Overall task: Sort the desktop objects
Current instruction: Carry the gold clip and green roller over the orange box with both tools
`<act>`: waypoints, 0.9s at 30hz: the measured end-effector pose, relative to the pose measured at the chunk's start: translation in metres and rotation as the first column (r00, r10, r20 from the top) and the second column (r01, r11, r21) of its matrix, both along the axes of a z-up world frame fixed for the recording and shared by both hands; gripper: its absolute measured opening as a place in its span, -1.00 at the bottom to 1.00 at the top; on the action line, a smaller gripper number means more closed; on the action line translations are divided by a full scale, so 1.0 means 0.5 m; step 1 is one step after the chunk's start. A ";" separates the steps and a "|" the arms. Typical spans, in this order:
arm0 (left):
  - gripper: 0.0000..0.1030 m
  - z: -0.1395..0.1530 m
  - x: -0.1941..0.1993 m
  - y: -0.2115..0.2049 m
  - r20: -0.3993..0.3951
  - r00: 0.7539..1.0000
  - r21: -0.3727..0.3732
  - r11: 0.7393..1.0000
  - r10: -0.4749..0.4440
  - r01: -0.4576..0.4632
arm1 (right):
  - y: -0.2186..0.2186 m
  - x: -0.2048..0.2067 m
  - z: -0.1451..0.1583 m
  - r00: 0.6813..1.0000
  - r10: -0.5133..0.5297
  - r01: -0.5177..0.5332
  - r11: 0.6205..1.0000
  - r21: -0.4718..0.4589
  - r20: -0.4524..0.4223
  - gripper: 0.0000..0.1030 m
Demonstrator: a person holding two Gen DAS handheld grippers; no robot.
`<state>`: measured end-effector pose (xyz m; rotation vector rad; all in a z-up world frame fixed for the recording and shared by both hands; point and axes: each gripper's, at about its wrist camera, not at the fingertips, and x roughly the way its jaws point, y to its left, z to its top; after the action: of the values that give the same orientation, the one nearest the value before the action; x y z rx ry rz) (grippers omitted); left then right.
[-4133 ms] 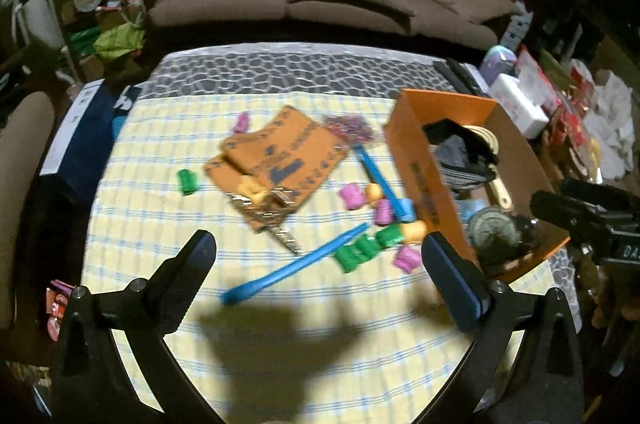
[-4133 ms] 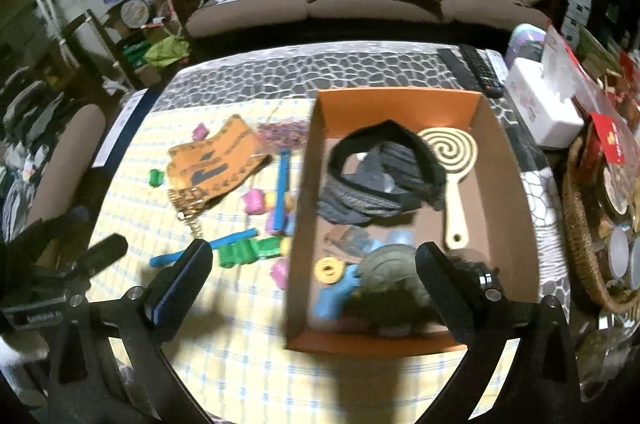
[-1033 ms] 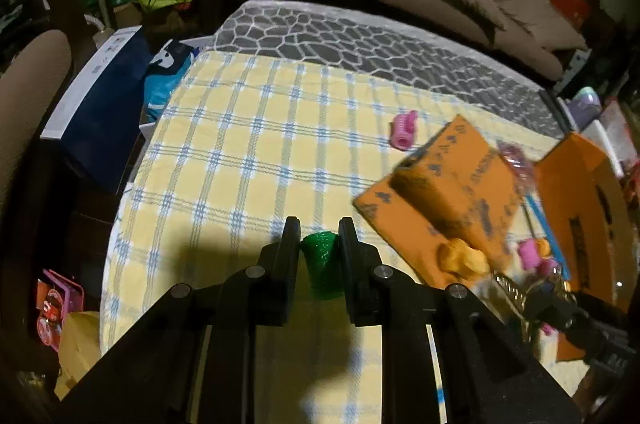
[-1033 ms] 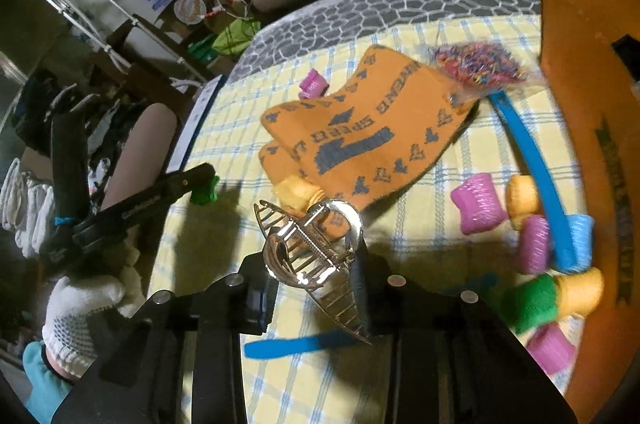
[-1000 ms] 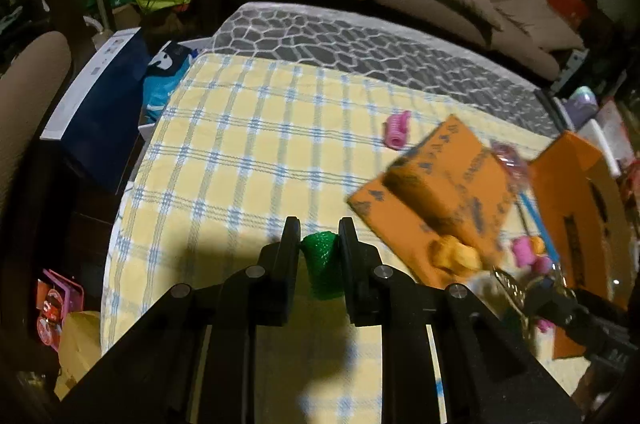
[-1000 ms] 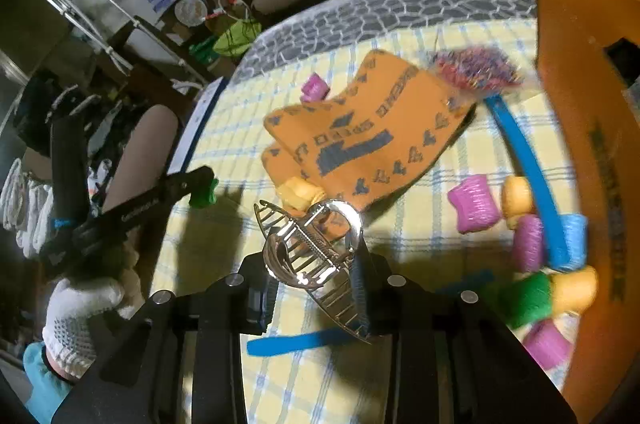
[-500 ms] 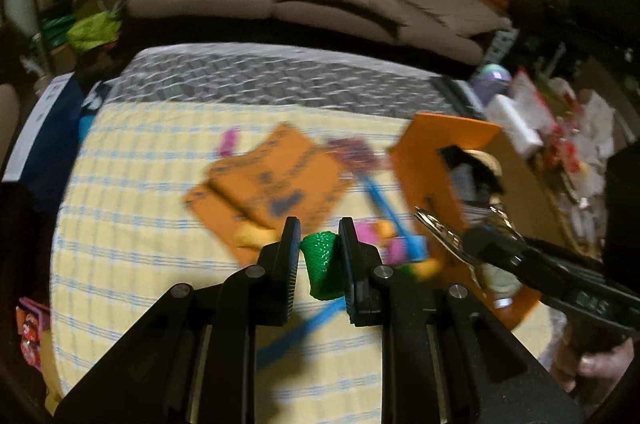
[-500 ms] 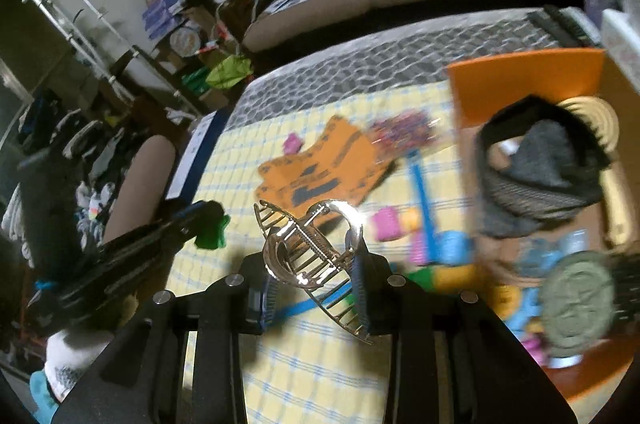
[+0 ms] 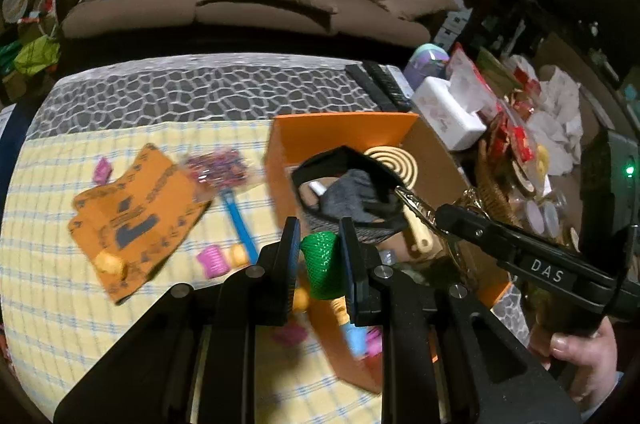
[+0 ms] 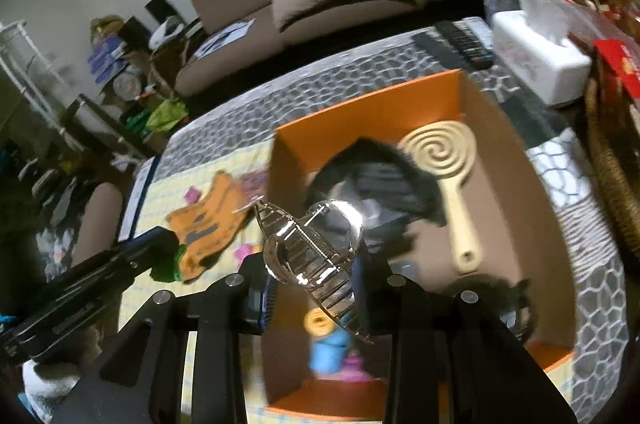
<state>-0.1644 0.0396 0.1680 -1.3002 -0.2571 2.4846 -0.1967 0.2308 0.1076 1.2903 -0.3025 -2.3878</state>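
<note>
the left gripper (image 9: 319, 248) is clamped on a light, springy green roller (image 9: 322, 264), pinched across its sides, near the orange box (image 9: 344, 130). the right gripper (image 10: 312, 288) is clamped on a stiff, slippery metal hair clip (image 10: 310, 248), carried above the box, where a dark band (image 10: 384, 176) and wooden brush (image 10: 448, 168) crowd the floor.

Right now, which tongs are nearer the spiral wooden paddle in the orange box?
Right. The right tongs, gripping the metal hair claw, are above the orange box, just left of the paddle. The left tongs, holding the green roller, sit at the box's near-left wall.
</note>
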 end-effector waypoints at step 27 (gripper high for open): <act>-0.65 -0.136 -0.063 0.216 0.063 0.994 -0.032 0.995 -0.091 0.094 | 0.185 -0.146 -0.133 0.981 -0.195 0.190 0.971 0.148 0.022 -0.39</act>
<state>-0.1959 0.1475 0.1000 -1.3718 -0.1644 2.3851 -0.2695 0.3235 0.0410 1.4298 -0.2798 -2.5928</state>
